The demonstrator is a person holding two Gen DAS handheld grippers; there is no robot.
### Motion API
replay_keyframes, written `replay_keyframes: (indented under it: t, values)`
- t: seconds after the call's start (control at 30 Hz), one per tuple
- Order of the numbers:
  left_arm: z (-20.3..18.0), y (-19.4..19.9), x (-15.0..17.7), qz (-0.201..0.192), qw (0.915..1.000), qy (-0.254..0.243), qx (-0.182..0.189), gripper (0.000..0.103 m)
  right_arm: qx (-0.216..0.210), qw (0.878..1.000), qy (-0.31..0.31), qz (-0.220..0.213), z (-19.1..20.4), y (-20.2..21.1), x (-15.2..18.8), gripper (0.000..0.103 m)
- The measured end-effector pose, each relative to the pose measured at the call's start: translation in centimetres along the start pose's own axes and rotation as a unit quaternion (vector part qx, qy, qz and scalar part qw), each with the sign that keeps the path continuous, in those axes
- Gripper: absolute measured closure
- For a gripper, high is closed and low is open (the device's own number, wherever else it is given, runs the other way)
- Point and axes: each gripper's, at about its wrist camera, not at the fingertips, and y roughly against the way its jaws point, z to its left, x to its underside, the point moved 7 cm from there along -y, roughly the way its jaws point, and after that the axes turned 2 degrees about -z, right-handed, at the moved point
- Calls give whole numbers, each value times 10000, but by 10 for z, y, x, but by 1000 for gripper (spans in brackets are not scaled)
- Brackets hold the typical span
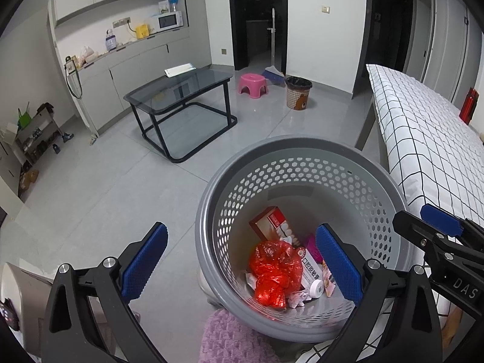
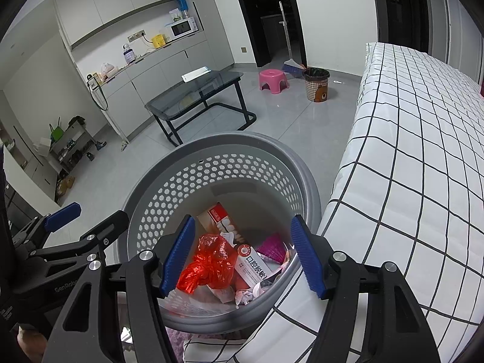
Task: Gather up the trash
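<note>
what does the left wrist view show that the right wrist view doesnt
Only the left wrist view shows a red bottle beyond the bed and a pink fuzzy cloth below the basket. Only the right wrist view shows the bed's checked cover spread wide across the frame. Both share the grey perforated basket holding a red plastic bag, the open left gripper and open right gripper, the glass table and the pink stool.

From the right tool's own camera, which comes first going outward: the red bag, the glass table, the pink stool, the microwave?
1. Red bag: in the grey basket, right below the right tool.
2. Glass table: mid-floor, left of centre.
3. Pink stool: beyond the table, near the doorway.
4. Microwave: on the far counter, upper left.
</note>
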Motion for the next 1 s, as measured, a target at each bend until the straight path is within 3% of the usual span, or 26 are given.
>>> replay_keyframes:
  t: [1.0]
  values:
    - [2,1,-2,-33,10000,31,-46,6,1,10000,0,-3,0,0,0,40]
